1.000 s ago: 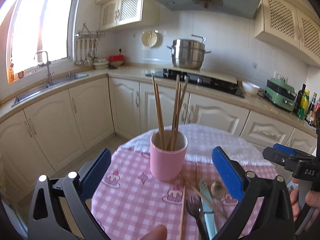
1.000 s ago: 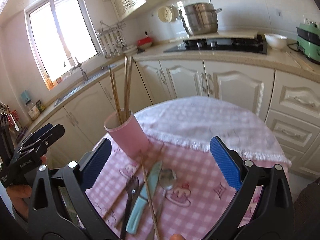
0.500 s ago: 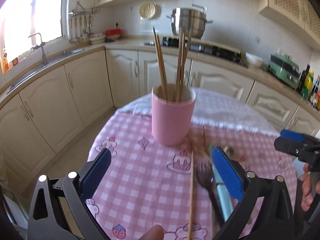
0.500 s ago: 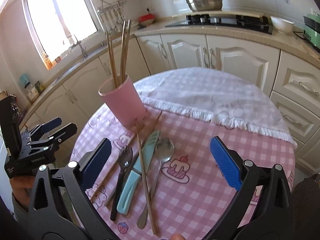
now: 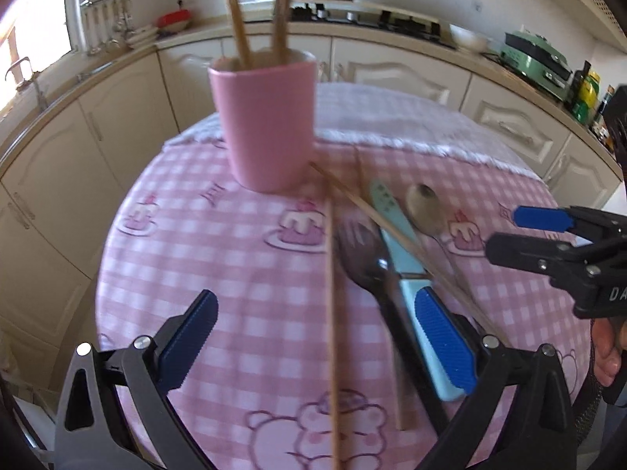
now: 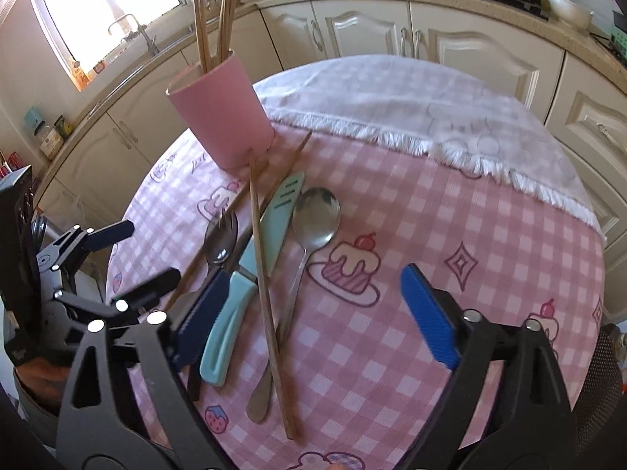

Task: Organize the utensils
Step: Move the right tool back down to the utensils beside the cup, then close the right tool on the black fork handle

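Nearest the person, both grippers are hanging over the table's (image 6: 509,235) near edge with nothing between their pads: the left gripper (image 5: 313,348) is standing wide open astride a loose chopstick (image 5: 332,313), and the right gripper (image 6: 313,309) is closing over the spoon (image 6: 313,219), knife (image 6: 250,266) and another chopstick (image 6: 266,293). This looks like the reach-and-pick step, so next each gripper is needing to settle on one utensil and lift it toward the pink cup (image 6: 223,117) standing farther back near the table's left edge. The fork (image 6: 221,235) is lying partly hidden behind a gripper finger, and the left view is blurring.
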`<action>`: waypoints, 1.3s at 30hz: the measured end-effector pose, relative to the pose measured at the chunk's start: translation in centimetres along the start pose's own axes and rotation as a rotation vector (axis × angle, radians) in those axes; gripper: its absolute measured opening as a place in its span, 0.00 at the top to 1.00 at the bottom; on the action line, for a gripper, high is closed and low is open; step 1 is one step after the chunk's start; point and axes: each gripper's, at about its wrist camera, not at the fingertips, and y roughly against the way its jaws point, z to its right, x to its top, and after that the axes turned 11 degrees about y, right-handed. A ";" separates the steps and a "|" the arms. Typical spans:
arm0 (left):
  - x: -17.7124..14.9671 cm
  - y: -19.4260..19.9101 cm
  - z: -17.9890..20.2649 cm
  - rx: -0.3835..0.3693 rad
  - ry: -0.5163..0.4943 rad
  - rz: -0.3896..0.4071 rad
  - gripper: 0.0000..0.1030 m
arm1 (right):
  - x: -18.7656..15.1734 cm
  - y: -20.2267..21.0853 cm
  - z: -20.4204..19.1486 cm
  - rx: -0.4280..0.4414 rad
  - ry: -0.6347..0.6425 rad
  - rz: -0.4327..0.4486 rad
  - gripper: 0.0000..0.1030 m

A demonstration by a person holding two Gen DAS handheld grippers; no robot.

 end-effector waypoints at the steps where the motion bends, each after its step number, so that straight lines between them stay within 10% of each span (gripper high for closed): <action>1: -0.1 -0.1 0.2 -0.003 -0.002 -0.004 0.06 | -0.1 0.0 0.0 0.004 -0.001 -0.001 0.19; 10: 0.5 -1.1 -1.3 0.061 0.001 -0.017 0.12 | 0.2 -0.6 -0.5 0.031 0.020 -0.019 0.26; 20: 2.1 -4.1 -1.3 0.075 -0.085 -0.089 0.32 | 0.4 -3.3 -0.5 0.035 0.008 -0.099 0.63; 27: 3.0 -4.6 -0.1 0.000 -0.122 -0.105 0.92 | 1.3 -3.5 -2.4 0.082 0.096 -0.106 0.71; 32: 2.2 -4.0 0.0 -0.011 -0.118 -0.099 0.95 | 1.3 -4.6 -3.6 0.067 0.162 -0.155 0.93; 39: 1.4 -3.2 -0.9 -0.030 -0.092 -0.103 0.95 | 0.9 -4.1 -3.3 0.101 0.126 -0.149 0.93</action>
